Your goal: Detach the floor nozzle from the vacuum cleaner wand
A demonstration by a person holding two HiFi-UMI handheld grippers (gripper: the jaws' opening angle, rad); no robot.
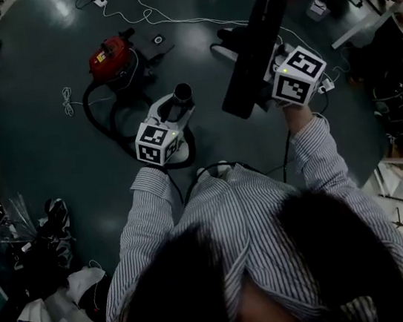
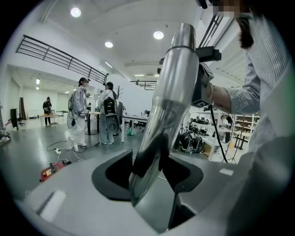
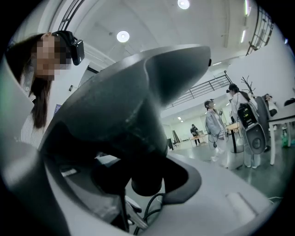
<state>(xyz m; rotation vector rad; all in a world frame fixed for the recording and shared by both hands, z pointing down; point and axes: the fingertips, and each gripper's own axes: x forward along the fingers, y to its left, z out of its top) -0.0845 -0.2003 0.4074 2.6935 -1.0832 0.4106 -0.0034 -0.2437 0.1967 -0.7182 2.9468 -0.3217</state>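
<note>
The wand [image 2: 175, 83] is clamped by the left gripper [image 2: 150, 170], the nozzle [image 3: 120, 106] by the right gripper [image 3: 138, 179]; they look already parted. The nozzle should be lowered flat to the floor while the wand is held steady.

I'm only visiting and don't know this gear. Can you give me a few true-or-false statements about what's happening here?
1. The left gripper is shut on the shiny metal wand. True.
2. The right gripper holds nothing. False: it grips the black floor nozzle.
3. The red vacuum cleaner stands on a table. False: it sits on the dark floor.
4. In the head view, the floor nozzle and the wand are apart. True.
</note>
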